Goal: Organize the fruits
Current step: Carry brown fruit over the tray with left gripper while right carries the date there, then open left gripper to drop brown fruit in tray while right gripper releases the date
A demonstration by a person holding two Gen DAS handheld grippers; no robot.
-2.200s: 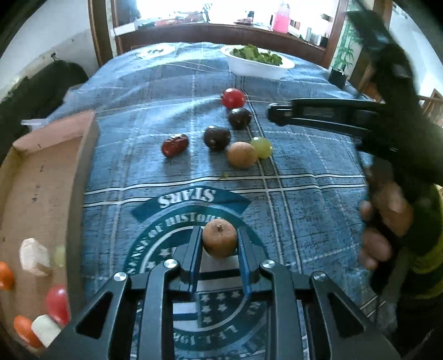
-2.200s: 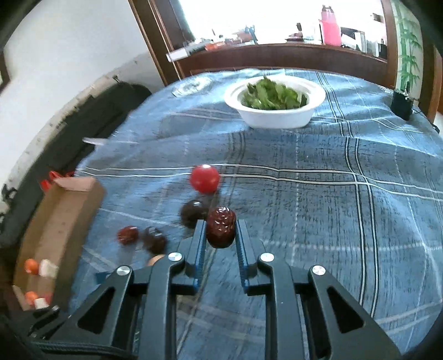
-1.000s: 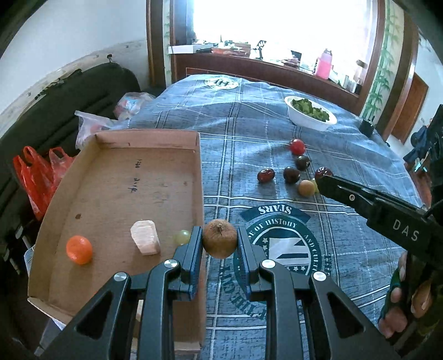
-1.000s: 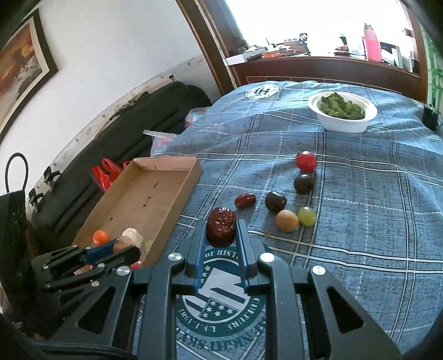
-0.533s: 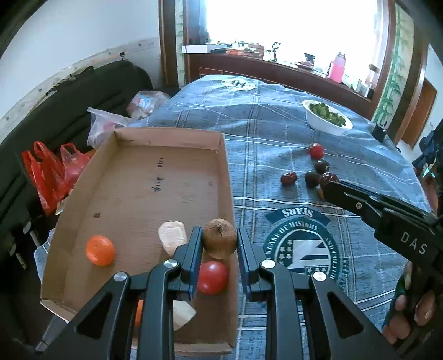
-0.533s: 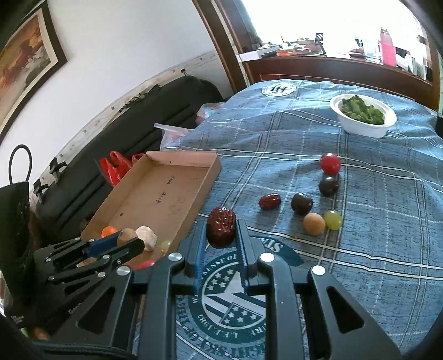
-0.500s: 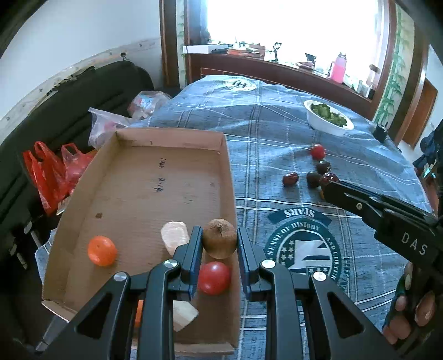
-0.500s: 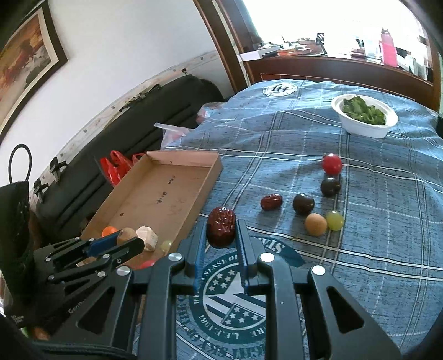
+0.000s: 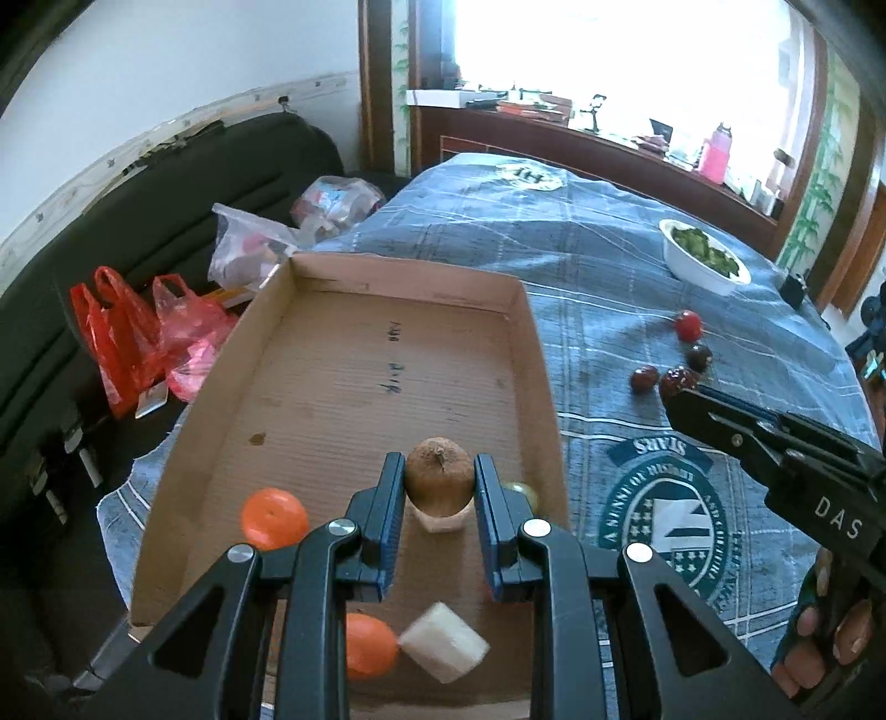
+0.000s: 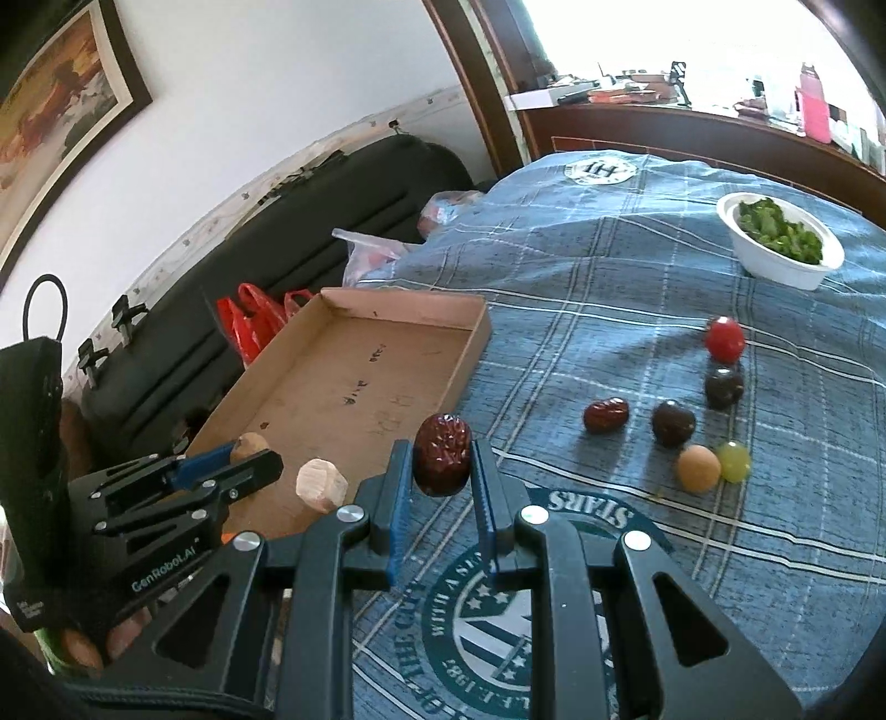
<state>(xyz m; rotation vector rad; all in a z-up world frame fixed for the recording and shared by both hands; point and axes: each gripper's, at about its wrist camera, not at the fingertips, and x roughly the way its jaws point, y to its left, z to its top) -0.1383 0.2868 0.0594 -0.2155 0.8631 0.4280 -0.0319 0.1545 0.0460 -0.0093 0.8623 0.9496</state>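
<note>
My left gripper (image 9: 437,493) has its jaws clamped on a brown round fruit (image 9: 439,483), stem up, directly above the floor of the cardboard box (image 9: 354,387), near its right wall. My right gripper (image 10: 442,471) grips a wrinkled red date (image 10: 442,461) upright, over the blue cloth (image 10: 637,310); the box lies just left of it. The left hand is nearer the drop.

A bright window (image 9: 609,50) floods the white-walled room; a dark wooden headboard (image 9: 581,144) runs below it, a black sofa (image 9: 138,183) along the wall, a framed picture (image 10: 50,94) above.
</note>
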